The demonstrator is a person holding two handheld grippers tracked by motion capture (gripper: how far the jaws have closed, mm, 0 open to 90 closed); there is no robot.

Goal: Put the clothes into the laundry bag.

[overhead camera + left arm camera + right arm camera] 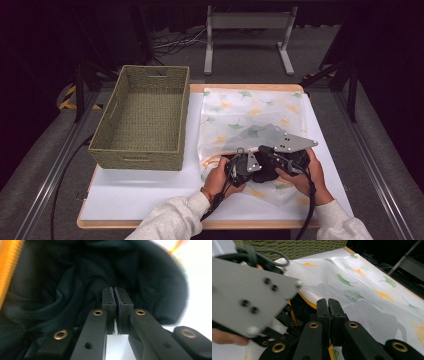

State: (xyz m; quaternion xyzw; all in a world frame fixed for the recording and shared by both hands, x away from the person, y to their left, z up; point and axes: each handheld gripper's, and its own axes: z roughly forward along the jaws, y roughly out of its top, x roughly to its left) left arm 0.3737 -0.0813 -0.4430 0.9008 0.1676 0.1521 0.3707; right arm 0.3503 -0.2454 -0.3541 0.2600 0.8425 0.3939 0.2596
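High view | white table [150, 195], dark room | left fingers [110, 300] together | right fingers [323, 308] pinching mesh bag [367, 290]

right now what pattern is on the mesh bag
White mesh bag printed with green and orange ginkgo leaves, orange zipper edging; clearest in the right gripper view.
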